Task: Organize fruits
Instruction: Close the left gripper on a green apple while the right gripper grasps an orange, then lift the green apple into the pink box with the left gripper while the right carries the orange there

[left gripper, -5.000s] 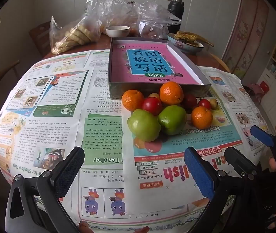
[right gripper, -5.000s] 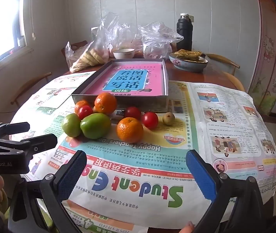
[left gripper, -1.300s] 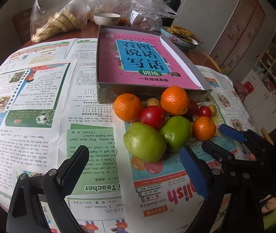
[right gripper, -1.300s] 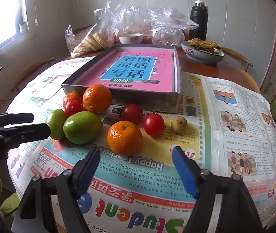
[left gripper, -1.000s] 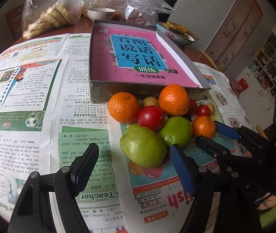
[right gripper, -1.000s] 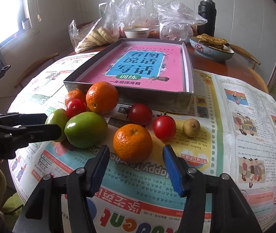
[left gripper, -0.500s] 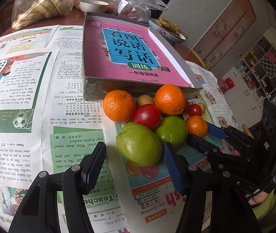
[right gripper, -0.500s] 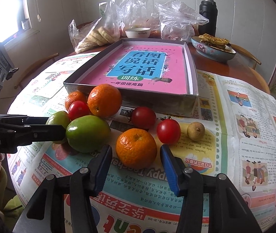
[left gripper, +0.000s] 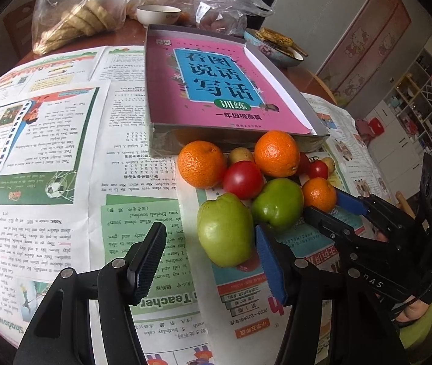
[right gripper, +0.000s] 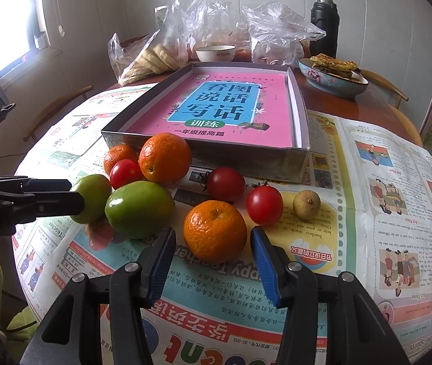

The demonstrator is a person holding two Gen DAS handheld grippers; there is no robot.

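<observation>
Left gripper [left gripper: 210,261] – jaws just narrowed, parted, astride green fruit [left gripper: 225,229]; smooth, glossy | right gripper [right gripper: 213,255] – parted, astride dimpled orange [right gripper: 215,231]

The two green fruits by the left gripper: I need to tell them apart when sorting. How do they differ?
The nearer green fruit is paler, yellowish and lumpy, narrowing toward its top; the farther green fruit is a deeper, glossier green and smoothly rounded. The nearer one sits just ahead of the left gripper, by its blue pad; the farther one lies beside the right gripper's black finger. Both rest on the newspaper, touching the red tomato.
</observation>
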